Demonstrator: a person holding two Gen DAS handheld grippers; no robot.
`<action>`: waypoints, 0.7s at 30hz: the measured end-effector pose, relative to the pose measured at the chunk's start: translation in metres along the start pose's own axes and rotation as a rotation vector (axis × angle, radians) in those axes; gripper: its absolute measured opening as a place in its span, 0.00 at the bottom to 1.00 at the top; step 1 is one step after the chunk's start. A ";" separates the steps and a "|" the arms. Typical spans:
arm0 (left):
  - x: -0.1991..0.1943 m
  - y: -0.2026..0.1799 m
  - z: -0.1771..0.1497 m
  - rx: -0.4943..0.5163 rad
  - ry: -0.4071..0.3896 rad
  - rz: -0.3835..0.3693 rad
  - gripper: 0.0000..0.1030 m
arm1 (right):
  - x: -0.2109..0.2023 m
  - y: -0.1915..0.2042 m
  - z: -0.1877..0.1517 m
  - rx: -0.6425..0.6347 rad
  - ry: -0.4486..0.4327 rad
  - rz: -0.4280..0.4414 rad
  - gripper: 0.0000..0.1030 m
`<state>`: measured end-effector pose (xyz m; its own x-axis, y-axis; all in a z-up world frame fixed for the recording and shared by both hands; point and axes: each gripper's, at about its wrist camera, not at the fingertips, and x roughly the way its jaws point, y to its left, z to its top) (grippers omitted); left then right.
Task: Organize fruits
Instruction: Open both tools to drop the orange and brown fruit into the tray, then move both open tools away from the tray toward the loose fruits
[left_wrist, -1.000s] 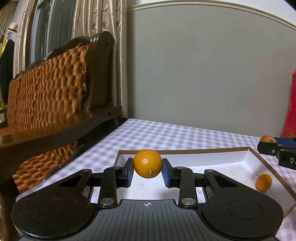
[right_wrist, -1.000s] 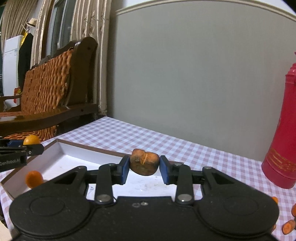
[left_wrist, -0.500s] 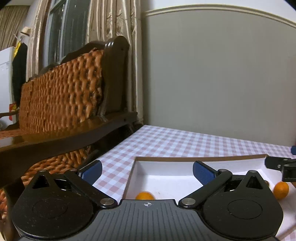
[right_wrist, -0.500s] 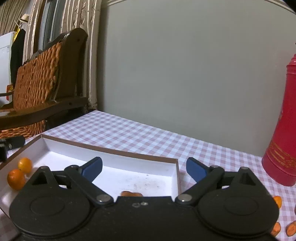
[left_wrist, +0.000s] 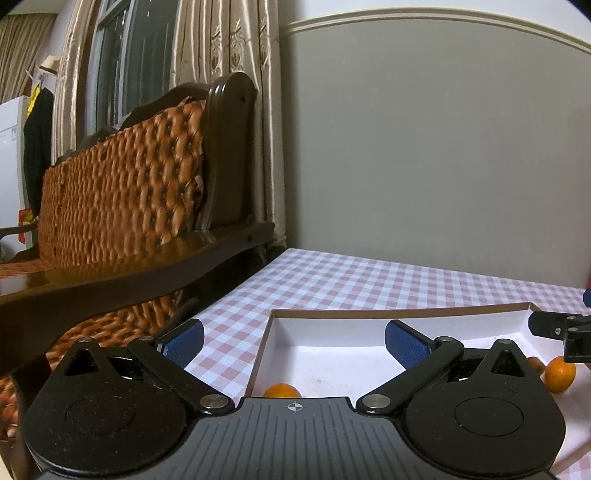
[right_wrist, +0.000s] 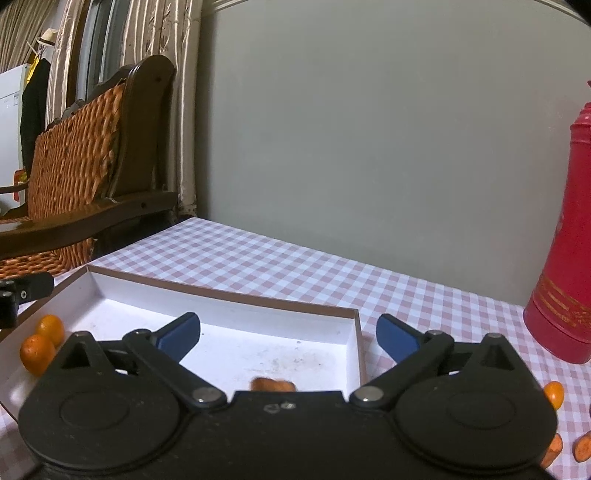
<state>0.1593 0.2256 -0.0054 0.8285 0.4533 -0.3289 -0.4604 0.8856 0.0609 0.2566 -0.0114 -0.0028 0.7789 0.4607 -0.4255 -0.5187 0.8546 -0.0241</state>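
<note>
A release step is judged to be in hand: the left gripper (left_wrist: 293, 339) and right gripper (right_wrist: 288, 334) are seen with fingers spread wide, nothing held. Oranges (right_wrist: 38, 352) and a brown fruit (right_wrist: 273, 384) lie in the white tray (right_wrist: 221, 295). Next, the pieces (right_wrist: 553, 393) left on the bench (right_wrist: 406, 295) should be reached for.

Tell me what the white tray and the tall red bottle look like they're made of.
The tray looks like matte cardboard: thin white walls with a brown edge and scuffed floor. The red bottle has a smooth satin finish with gold bands, probably painted metal or plastic.
</note>
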 end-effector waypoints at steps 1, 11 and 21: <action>0.001 -0.001 0.001 0.001 0.000 0.004 1.00 | 0.000 0.000 0.000 0.000 0.001 0.002 0.94; -0.011 -0.004 0.000 0.005 0.009 -0.001 1.00 | -0.015 0.008 0.000 -0.036 -0.019 -0.011 0.94; -0.044 -0.009 0.001 -0.018 -0.006 -0.045 1.00 | -0.048 0.022 -0.004 -0.108 -0.079 -0.031 0.94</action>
<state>0.1276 0.1976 0.0099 0.8506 0.4133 -0.3251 -0.4277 0.9034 0.0293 0.2065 -0.0154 0.0132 0.8182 0.4554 -0.3509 -0.5256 0.8398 -0.1357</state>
